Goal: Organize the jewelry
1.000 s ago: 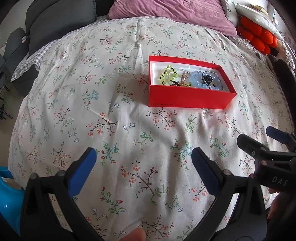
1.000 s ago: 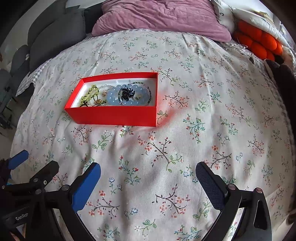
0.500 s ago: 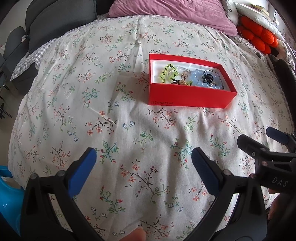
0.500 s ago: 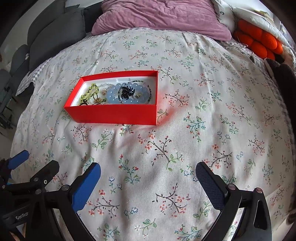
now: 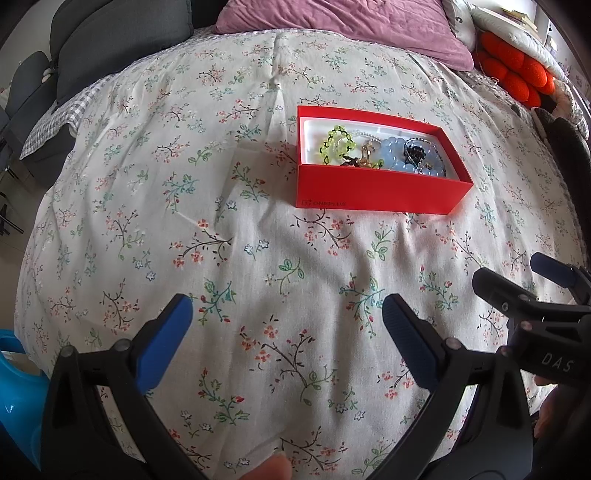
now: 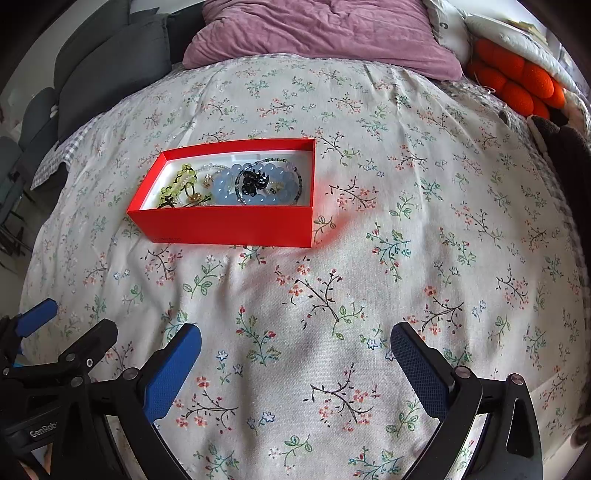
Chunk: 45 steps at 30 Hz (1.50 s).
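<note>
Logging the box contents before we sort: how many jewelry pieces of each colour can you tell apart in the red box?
Yellow-green beaded bracelet: 1
Pale blue beaded bracelet: 1
Black claw-shaped piece: 1
Dark thin beaded strand: 1
Small gold-toned pieces: tangled, count unclear
Total: at least 5, all inside the red cardboard box.

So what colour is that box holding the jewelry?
Bright red outside, white inside; the box shows best in the right wrist view.

We noted a floral bedspread (image 5: 258,258) beneath the fingers, a mauve pillow (image 6: 317,33) far ahead, grey cushions (image 5: 122,40) ahead-left.
</note>
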Available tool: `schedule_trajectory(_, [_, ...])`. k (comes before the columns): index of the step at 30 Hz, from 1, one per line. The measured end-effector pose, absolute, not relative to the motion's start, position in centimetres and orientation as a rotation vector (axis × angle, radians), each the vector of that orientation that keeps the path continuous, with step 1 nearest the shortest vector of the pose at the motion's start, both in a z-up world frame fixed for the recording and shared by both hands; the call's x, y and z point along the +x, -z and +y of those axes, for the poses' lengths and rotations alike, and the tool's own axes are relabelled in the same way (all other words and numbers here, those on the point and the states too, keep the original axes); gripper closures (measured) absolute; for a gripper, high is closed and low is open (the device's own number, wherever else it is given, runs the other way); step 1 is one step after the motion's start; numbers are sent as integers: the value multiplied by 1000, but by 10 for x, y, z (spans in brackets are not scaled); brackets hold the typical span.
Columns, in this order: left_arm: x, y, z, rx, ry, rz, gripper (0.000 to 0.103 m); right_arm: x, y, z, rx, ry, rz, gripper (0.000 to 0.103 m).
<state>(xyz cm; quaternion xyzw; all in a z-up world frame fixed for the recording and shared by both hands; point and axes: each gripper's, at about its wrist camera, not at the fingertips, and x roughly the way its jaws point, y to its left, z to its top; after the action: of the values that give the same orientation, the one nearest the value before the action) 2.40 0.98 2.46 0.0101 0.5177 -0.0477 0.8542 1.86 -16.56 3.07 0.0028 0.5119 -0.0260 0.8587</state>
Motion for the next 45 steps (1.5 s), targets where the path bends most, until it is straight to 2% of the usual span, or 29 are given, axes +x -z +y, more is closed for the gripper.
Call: schedule_trajectory(45, [24,-22,14,18,94,1094,1,17,-28,-166,4,54,1080,0])
